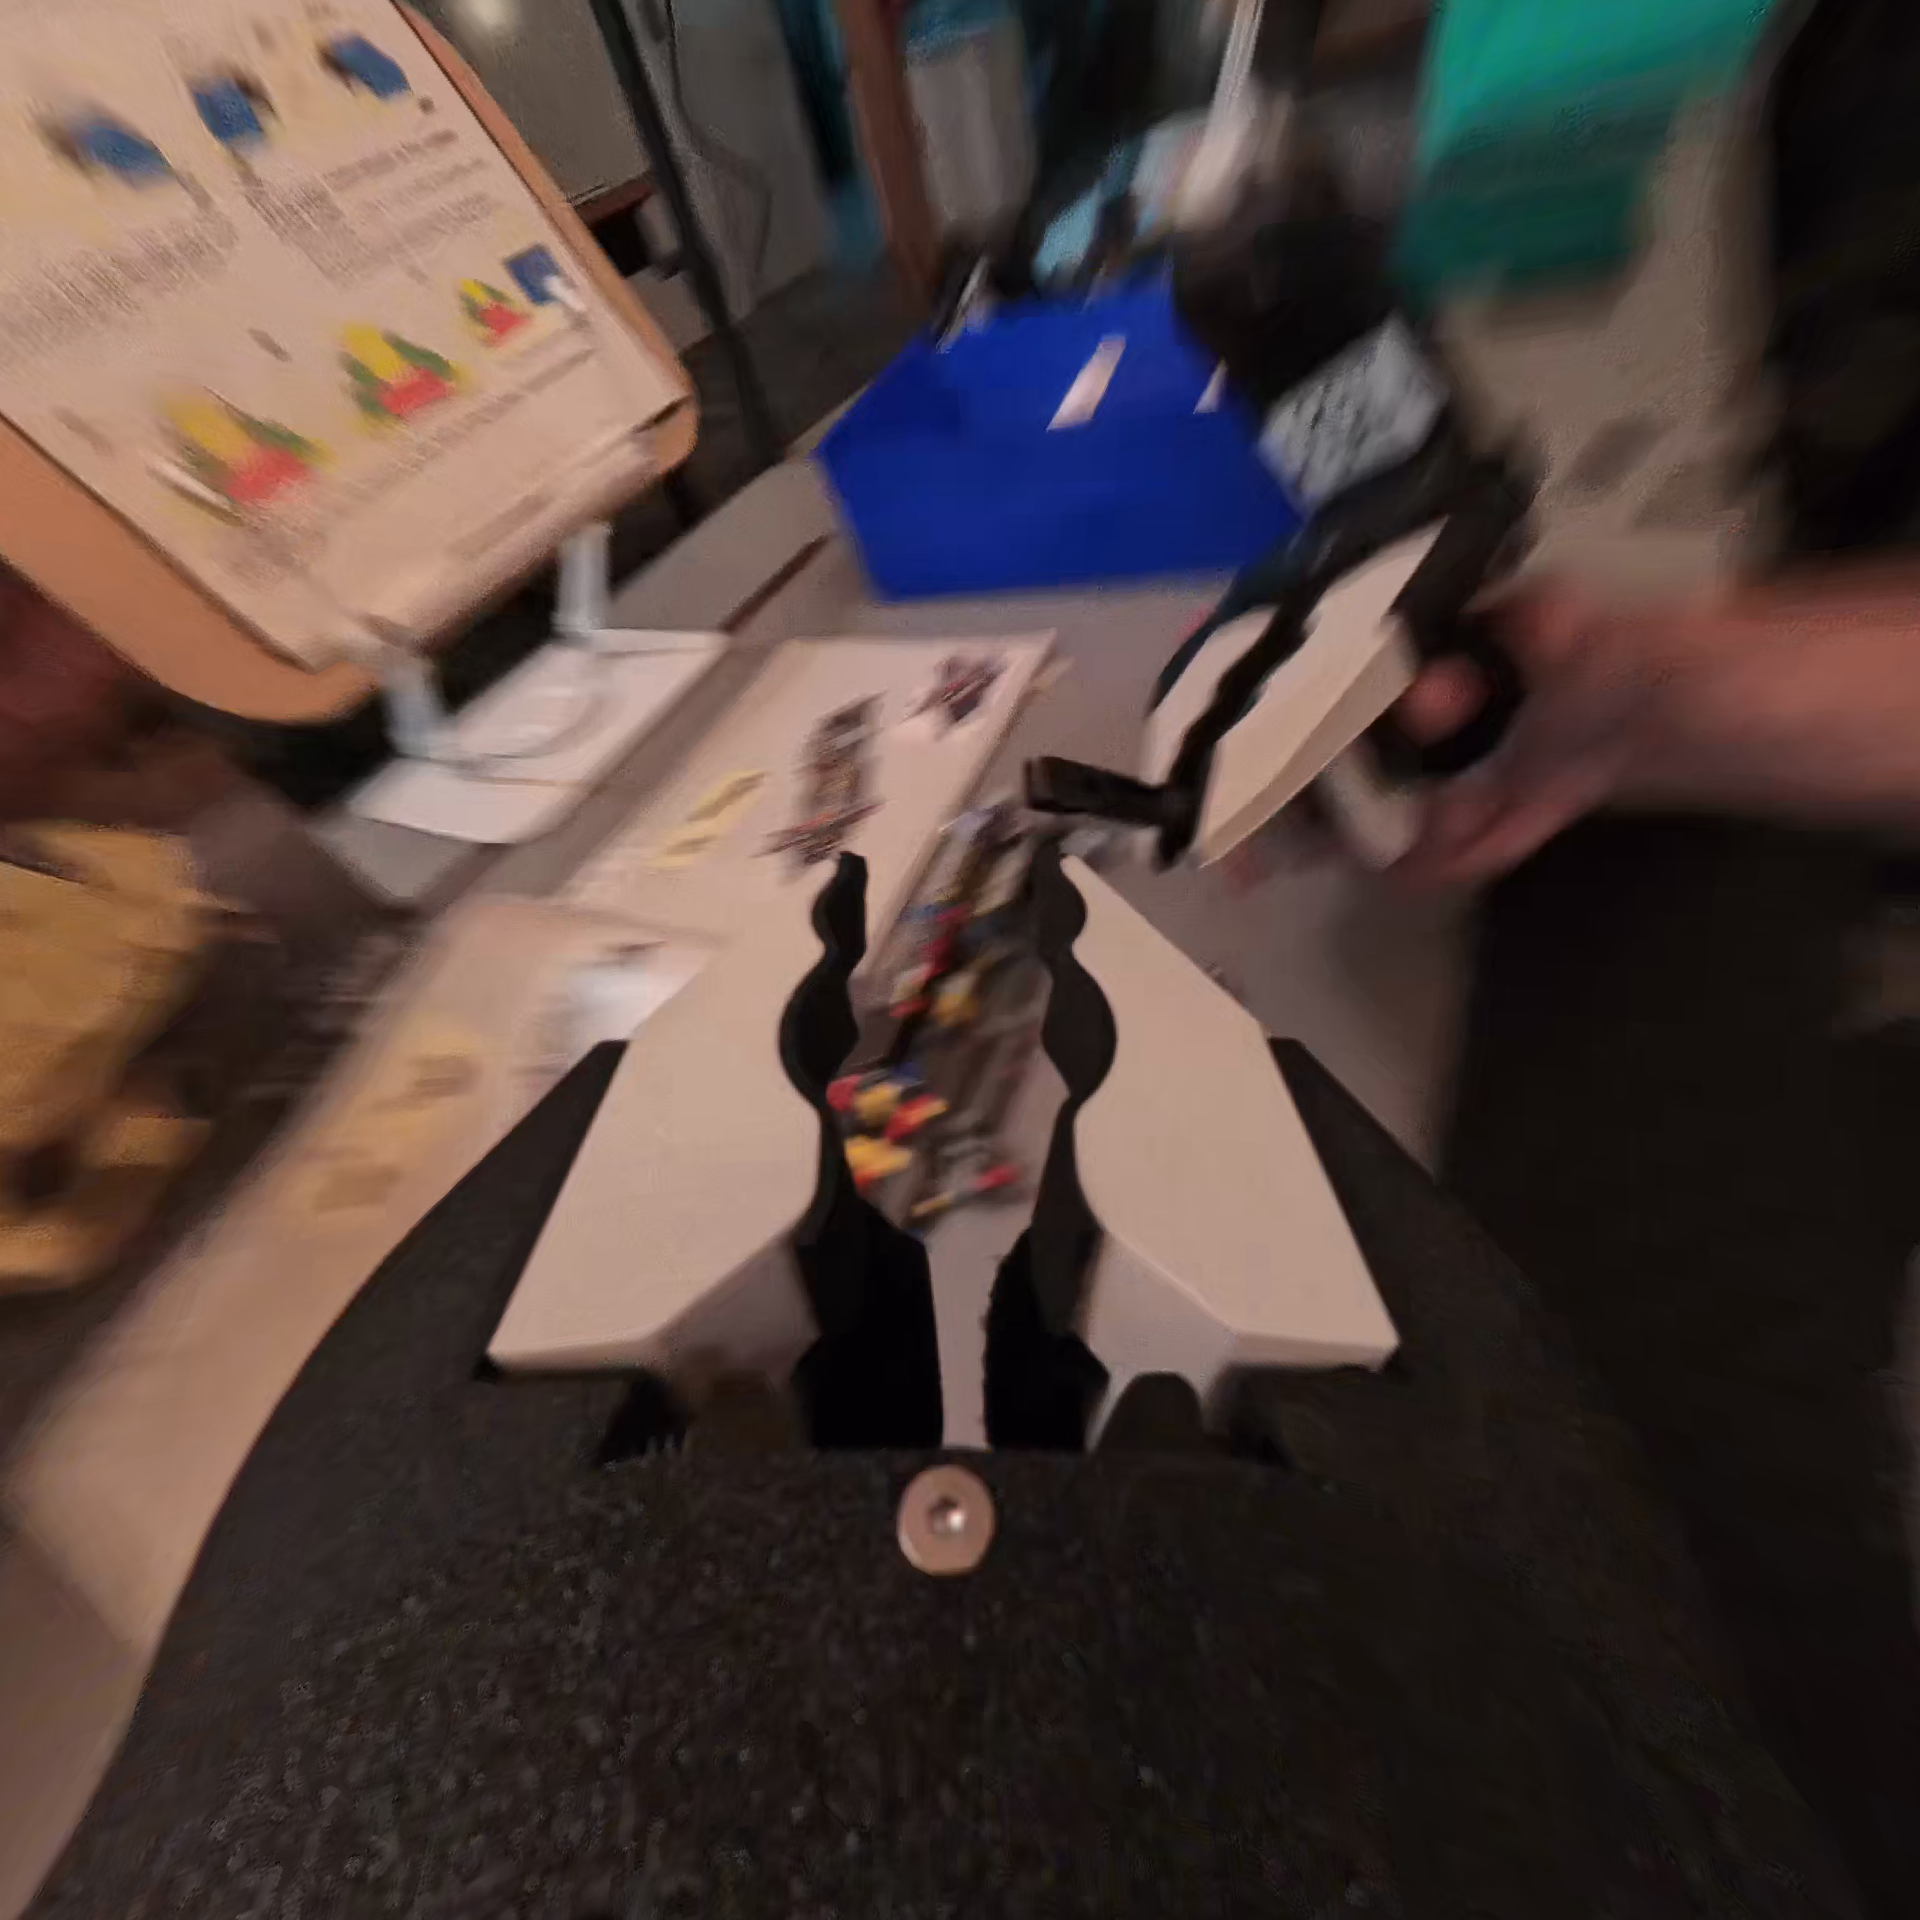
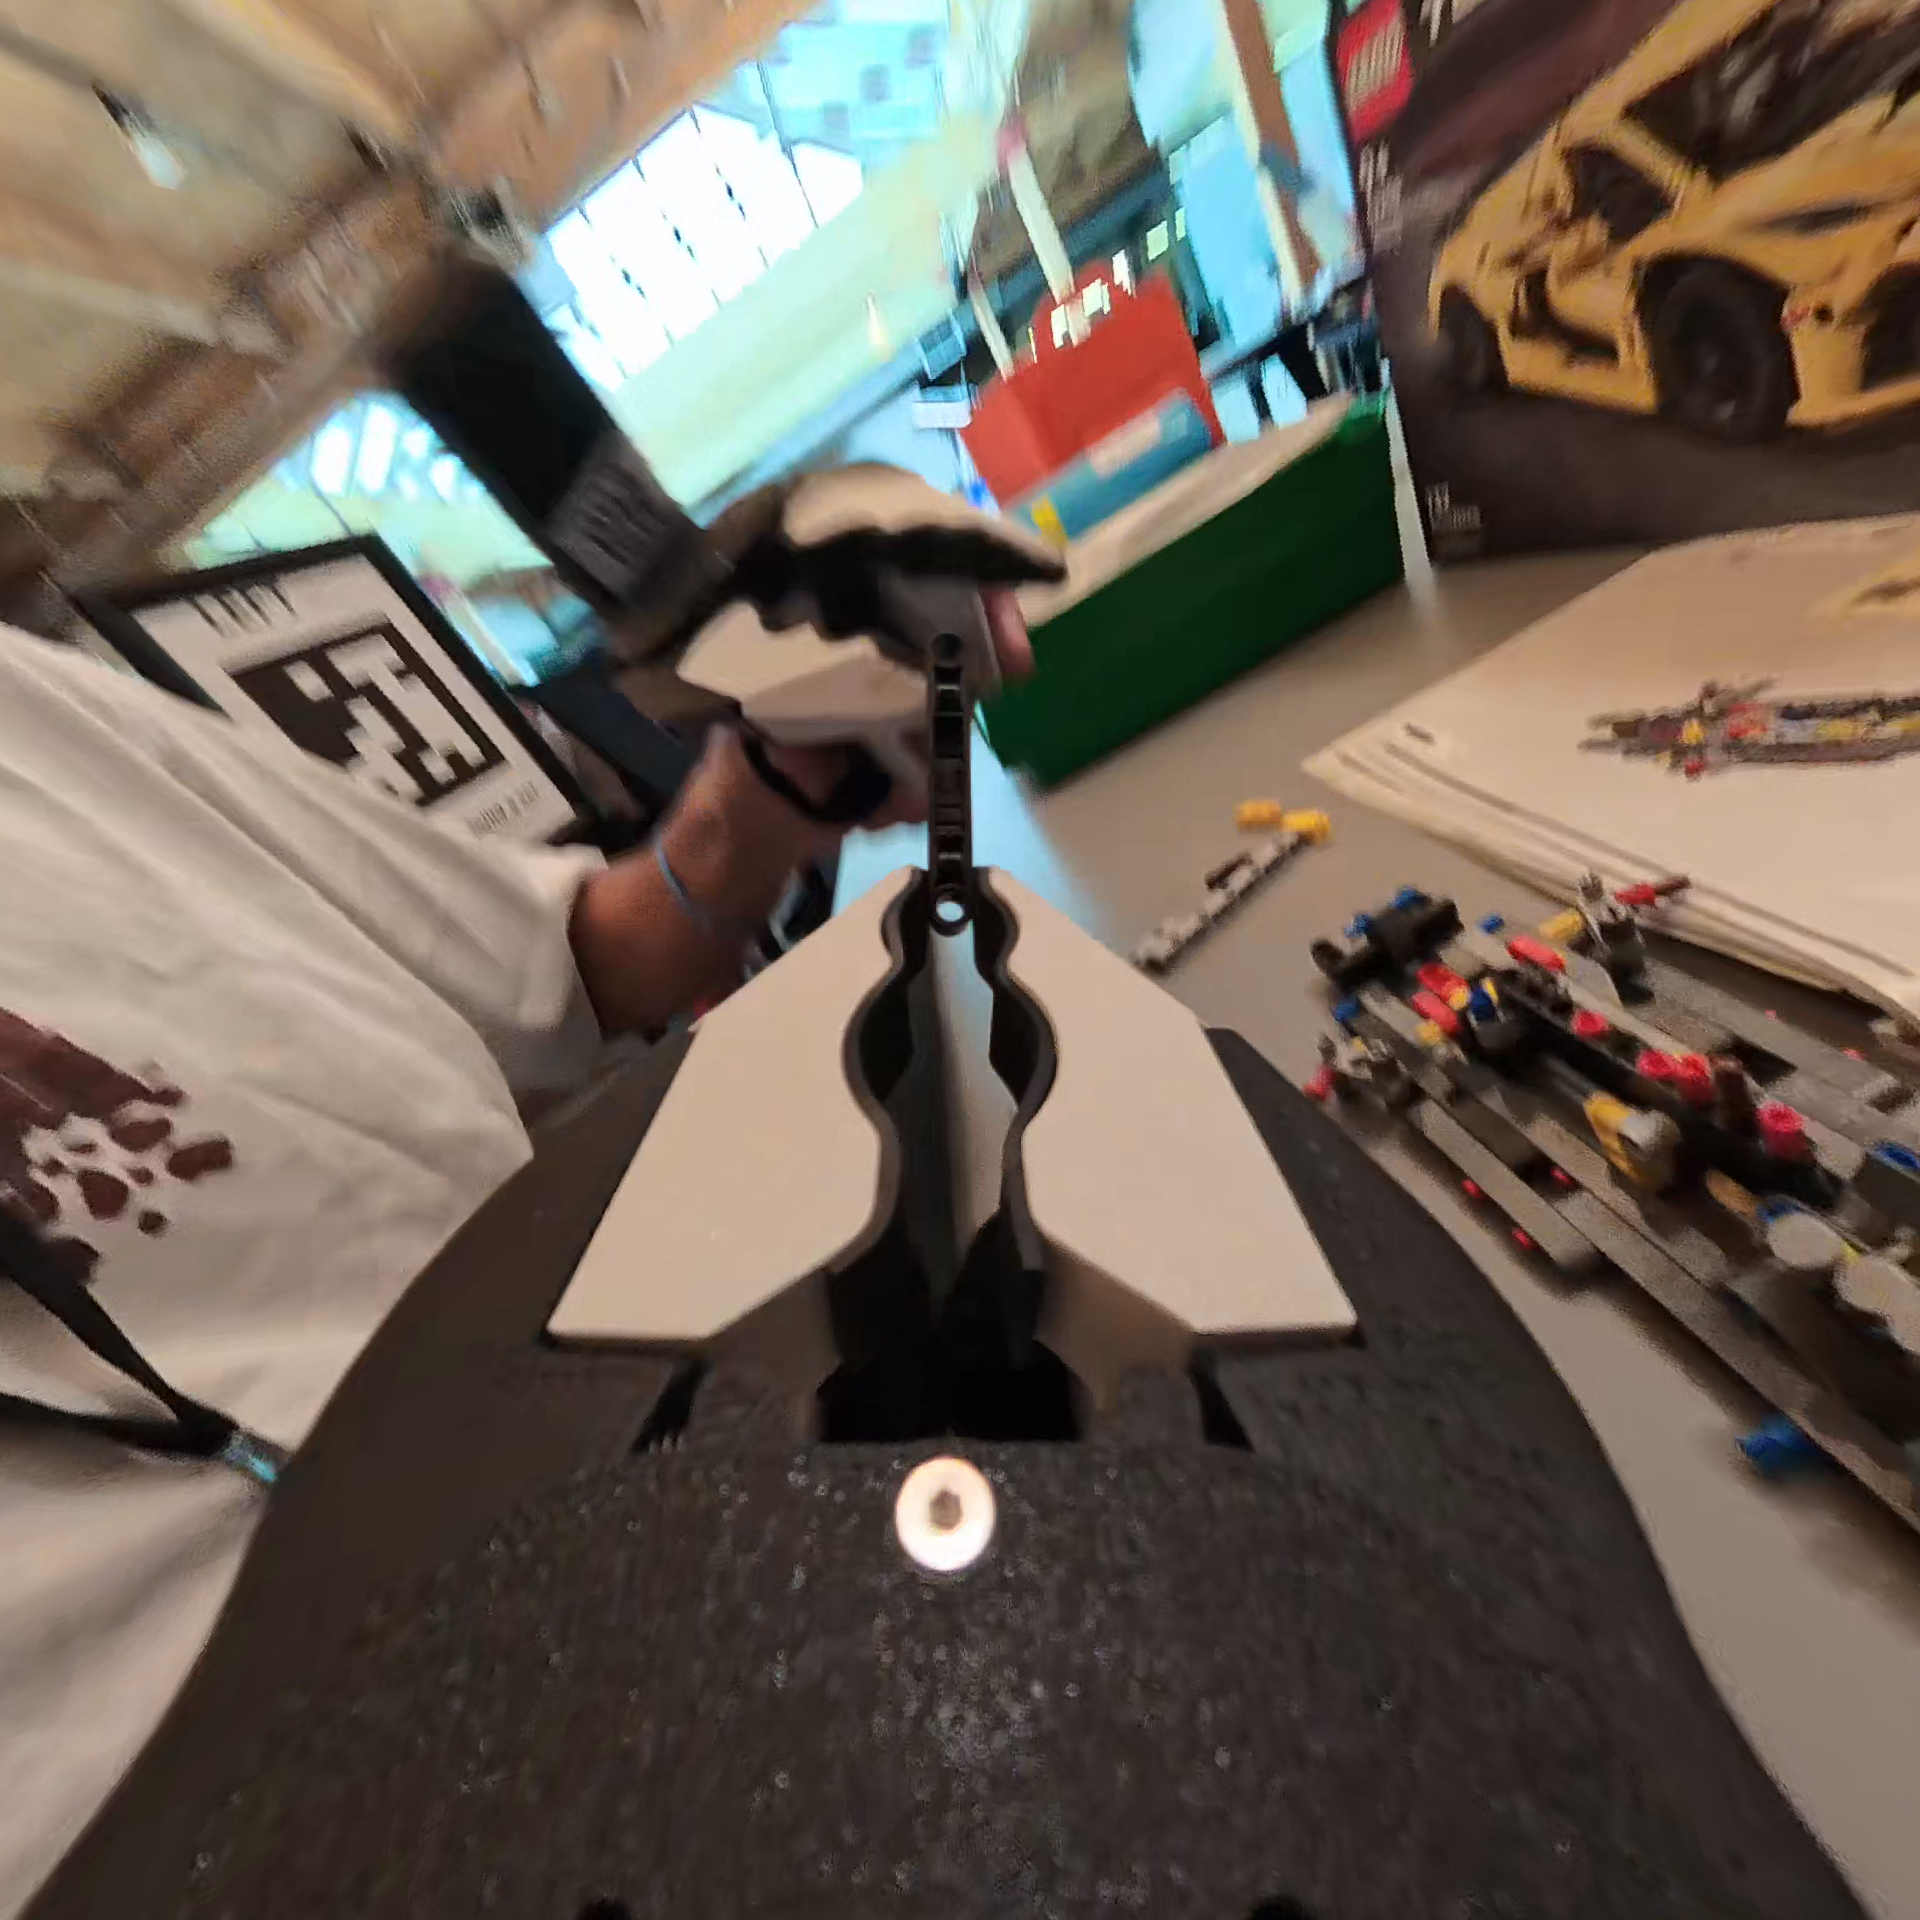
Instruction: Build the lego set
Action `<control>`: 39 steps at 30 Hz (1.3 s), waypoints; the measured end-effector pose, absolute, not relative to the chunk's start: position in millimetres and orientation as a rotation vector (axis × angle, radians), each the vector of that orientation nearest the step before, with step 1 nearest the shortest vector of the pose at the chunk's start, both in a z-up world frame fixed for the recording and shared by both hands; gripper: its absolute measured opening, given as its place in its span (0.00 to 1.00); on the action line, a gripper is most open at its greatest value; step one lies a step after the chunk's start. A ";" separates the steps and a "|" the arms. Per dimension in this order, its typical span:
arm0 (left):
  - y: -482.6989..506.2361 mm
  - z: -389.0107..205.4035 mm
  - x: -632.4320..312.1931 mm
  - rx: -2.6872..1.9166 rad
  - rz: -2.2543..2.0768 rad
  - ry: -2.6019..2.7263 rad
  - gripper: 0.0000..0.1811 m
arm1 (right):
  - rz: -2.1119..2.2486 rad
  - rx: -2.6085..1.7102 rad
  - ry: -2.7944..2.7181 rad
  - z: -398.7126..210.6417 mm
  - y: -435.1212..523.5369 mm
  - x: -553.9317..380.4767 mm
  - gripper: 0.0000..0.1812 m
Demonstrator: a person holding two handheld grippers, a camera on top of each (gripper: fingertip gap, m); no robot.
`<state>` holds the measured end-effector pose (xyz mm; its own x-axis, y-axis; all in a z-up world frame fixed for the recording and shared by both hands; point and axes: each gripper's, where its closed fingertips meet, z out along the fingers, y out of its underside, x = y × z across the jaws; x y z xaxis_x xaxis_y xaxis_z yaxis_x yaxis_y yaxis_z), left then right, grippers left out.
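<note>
Right claw pinches black beam; left claw parted.

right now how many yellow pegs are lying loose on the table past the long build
2, as far as the right wrist view shows: yellow pegs and lie side by side beyond the gray beam. Others may be hidden.

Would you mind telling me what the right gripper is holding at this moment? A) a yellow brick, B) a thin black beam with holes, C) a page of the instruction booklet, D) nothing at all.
B: in the right wrist view the right gripper is shut on one end of a thin black beam that sticks out past its tips, above the table.
</note>
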<state>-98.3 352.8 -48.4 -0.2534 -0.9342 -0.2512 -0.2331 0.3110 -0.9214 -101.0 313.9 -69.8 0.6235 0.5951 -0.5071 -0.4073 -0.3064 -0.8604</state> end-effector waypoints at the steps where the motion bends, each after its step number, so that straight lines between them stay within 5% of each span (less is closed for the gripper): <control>1: 345.1 -44.7 -97.3 -1.158 -1.260 1.622 0.19 | 1.013 -1.550 -0.131 -62.5 314.9 -101.0 0.04; 5: 329.7 -38.0 -93.7 -1.302 -1.871 1.407 0.12 | 0.957 -1.515 -0.106 -57.9 322.0 -105.6 0.04; 10: 316.4 -43.1 -92.1 -1.322 -2.093 1.386 0.07 | 0.928 -1.566 -0.115 -67.1 322.8 -108.1 0.04; 23: 288.5 -86.8 -93.6 -1.424 -1.973 1.849 0.04 | 0.942 -1.605 -0.167 -61.6 317.3 -89.1 0.15; 27: 279.3 -89.4 -92.7 -1.409 -1.961 1.901 0.04 | 0.982 -1.627 -0.231 -70.7 314.3 -103.2 0.05; 39: 279.6 -98.5 -85.1 -1.376 -1.939 1.846 0.04 | 1.034 -1.572 -0.103 -64.0 318.7 -88.1 0.04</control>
<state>-85.1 279.6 -98.5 -0.5751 -0.6430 0.5057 -0.4736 -0.2423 -0.8467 -88.1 318.7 -64.0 0.6019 0.5818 -0.5469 -0.4624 -0.3045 -0.8328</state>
